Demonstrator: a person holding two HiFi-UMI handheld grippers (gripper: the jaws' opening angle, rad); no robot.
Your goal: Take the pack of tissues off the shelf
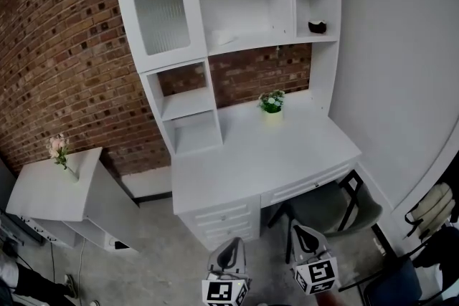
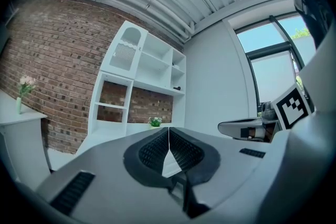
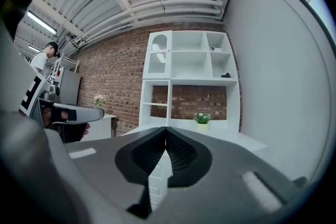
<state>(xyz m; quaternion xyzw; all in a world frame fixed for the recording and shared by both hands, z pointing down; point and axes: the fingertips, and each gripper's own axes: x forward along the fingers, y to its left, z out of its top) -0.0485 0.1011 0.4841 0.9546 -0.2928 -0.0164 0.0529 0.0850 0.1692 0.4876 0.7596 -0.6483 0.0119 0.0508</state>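
While you are standing well short of the white counter (image 1: pixel 272 154), your left hand-held gripper (image 1: pixel 229 246) and right hand-held gripper (image 1: pixel 302 231) are both showing jaws pressed together, empty. What is probably the pack of tissues (image 1: pixel 222 38) is lying on the far middle shelf (image 1: pixel 251 45). It is likely light, soft and slippery, so pinch gently across its middle.

A potted plant (image 1: pixel 272 103) stands on the desk (image 1: pixel 287 154), brick wall (image 1: pixel 64 46) behind.

Ahead of the left gripper (image 1: pixel 229 246) and right gripper (image 1: pixel 301 231), a white wooden desk with shelved hutch (image 1: pixel 265 154) stands against a red brick wall (image 1: pixel 64 46). To their left is a low white side table (image 1: pixel 43 190), to their right a plain white wall (image 1: pixel 394 68). A grey concrete floor (image 1: pixel 165 261) lies beneath.
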